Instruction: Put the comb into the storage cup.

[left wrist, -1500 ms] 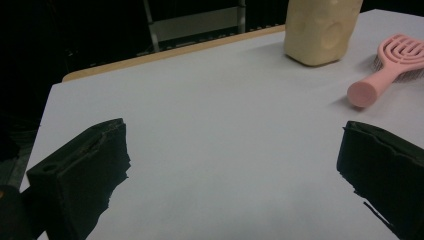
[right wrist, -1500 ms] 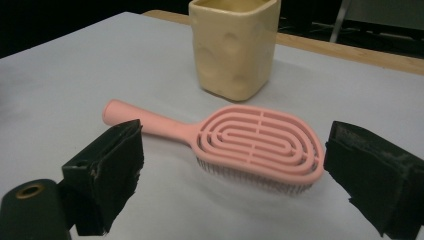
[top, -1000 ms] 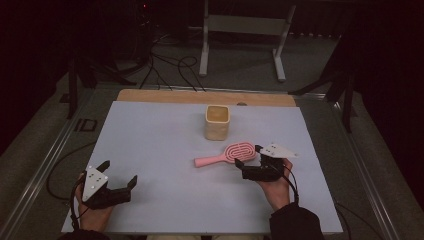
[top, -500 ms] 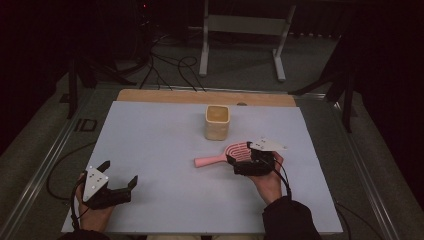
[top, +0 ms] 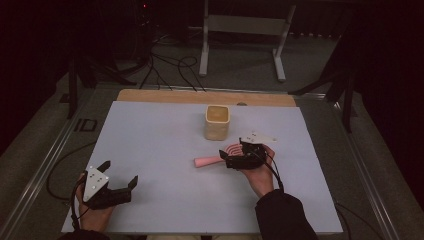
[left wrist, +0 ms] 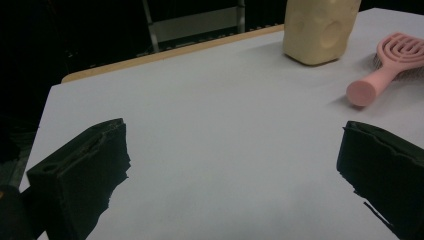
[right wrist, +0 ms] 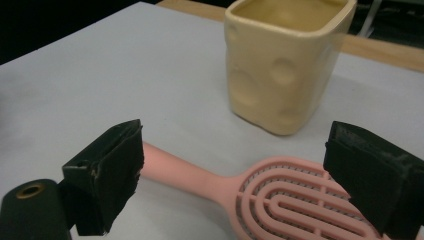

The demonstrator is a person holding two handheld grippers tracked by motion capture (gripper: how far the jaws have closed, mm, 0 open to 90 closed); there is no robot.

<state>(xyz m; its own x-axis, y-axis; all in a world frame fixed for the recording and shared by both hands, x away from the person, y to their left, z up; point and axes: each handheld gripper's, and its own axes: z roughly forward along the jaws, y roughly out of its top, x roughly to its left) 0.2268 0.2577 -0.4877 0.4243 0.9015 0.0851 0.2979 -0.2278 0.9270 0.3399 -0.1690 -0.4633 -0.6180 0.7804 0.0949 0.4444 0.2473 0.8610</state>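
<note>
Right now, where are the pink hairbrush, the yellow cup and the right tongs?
pink hairbrush [right wrist: 190, 177], right gripper view, on its handle.
yellow cup [top: 217, 129], high view, on its front wall.
right tongs [right wrist: 235, 182], right gripper view, midway between the open tips.

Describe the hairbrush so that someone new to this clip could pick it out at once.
On the pale grey table, look right of centre, just in front of the cream square cup. The pink hairbrush lies flat there, under the open right gripper. It is the only pink thing, with a round handle and slotted oval head.
</note>
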